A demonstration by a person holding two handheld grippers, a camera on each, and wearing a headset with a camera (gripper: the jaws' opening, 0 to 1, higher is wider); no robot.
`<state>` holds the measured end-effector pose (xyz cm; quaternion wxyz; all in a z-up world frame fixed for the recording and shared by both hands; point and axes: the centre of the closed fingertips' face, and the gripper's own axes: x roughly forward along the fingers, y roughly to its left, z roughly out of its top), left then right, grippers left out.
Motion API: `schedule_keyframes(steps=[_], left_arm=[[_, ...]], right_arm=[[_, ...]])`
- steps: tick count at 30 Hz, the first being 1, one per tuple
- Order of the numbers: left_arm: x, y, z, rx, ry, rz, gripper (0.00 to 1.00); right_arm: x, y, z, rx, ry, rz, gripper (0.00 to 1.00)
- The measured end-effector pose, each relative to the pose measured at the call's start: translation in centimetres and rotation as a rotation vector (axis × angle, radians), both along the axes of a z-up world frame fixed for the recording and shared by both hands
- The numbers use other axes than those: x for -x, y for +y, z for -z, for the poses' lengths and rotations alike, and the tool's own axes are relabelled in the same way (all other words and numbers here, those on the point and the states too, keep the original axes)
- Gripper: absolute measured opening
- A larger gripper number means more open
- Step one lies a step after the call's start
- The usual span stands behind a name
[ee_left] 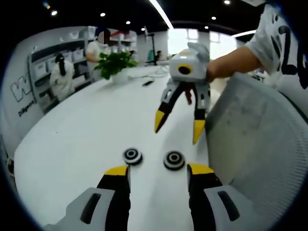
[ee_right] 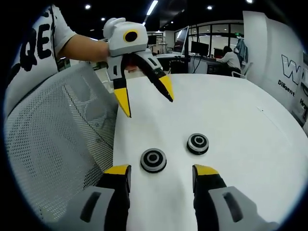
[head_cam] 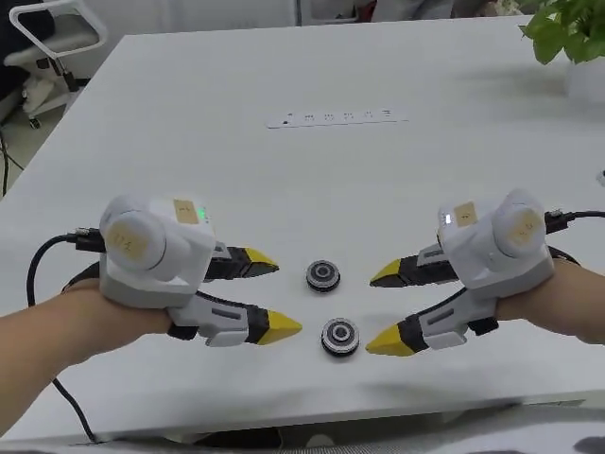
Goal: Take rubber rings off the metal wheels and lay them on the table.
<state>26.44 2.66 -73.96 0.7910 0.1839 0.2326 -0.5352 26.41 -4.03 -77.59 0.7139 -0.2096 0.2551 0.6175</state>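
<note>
Two small metal wheels with black rubber rings lie flat on the white table [head_cam: 284,170]: one farther back [head_cam: 323,275] and one nearer the front edge [head_cam: 340,337]. My left gripper [head_cam: 274,295] is open just left of them, its yellow tips pointing at them. My right gripper [head_cam: 380,310] is open just right of them, facing the left one. In the left gripper view the wheels [ee_left: 132,155] [ee_left: 174,160] sit just beyond my open left gripper [ee_left: 159,171]. In the right gripper view they [ee_right: 153,160] [ee_right: 198,143] lie ahead of my open right gripper [ee_right: 161,170]. Nothing is held.
A white power strip [head_cam: 336,117] lies at mid-table further back. A potted plant [head_cam: 567,33] stands at the far right corner. A grey mesh chair back [ee_right: 57,144] is close to the table's front edge. Cables trail from both grippers. People are in the background.
</note>
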Motion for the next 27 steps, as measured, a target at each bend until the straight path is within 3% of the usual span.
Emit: schedule_keyframes(steps=[8,27], left_arm=[[0.2,-0.6,0.9,-0.011,0.023,0.021,0.47],[1.0,-2.5,2.8,-0.031,0.081,0.081,0.38]], right_arm=[[-0.2,0.4,0.5,0.001,0.019,-0.010,0.44],[1.0,1.3,2.0,0.024,0.053,-0.060,0.35]])
